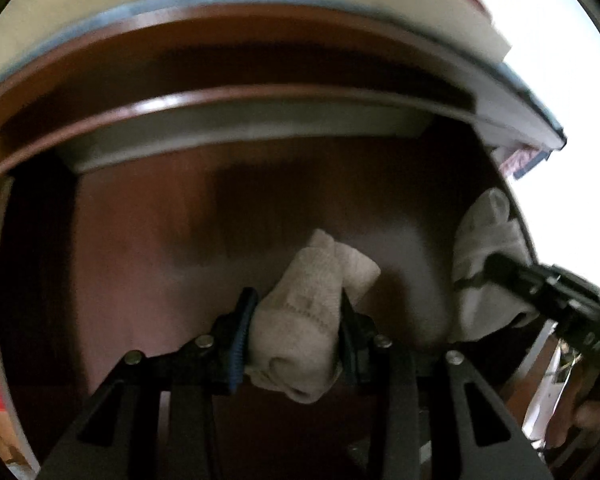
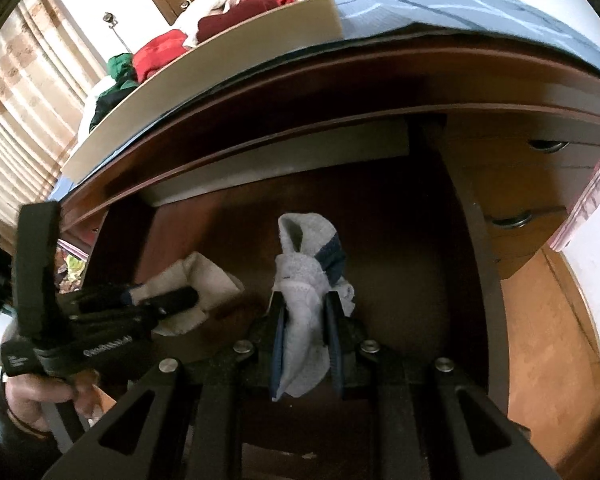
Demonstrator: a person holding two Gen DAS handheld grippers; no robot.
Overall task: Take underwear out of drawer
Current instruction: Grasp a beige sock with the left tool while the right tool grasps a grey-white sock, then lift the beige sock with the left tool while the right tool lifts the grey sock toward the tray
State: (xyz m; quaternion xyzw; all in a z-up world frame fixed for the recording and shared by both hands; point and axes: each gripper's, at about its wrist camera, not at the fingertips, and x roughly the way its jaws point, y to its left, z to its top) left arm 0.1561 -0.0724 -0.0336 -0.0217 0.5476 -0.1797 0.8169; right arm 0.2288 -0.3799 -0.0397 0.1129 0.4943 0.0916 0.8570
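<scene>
Left gripper [image 1: 296, 320] is clamped on a beige rolled cloth [image 1: 304, 312], held between its fingers above the brown drawer floor [image 1: 148, 232], with the right gripper [image 1: 480, 268] off to its right, pinching a white bundle [image 1: 484, 248]. Over to the right wrist view: right gripper [image 2: 306, 316] is closed on that grey-white bundle [image 2: 308, 280], drawer front [image 2: 540, 184] beyond to its right. Risk as I see it: loose fabric slipping free or snagging the drawer edge on the way out.
</scene>
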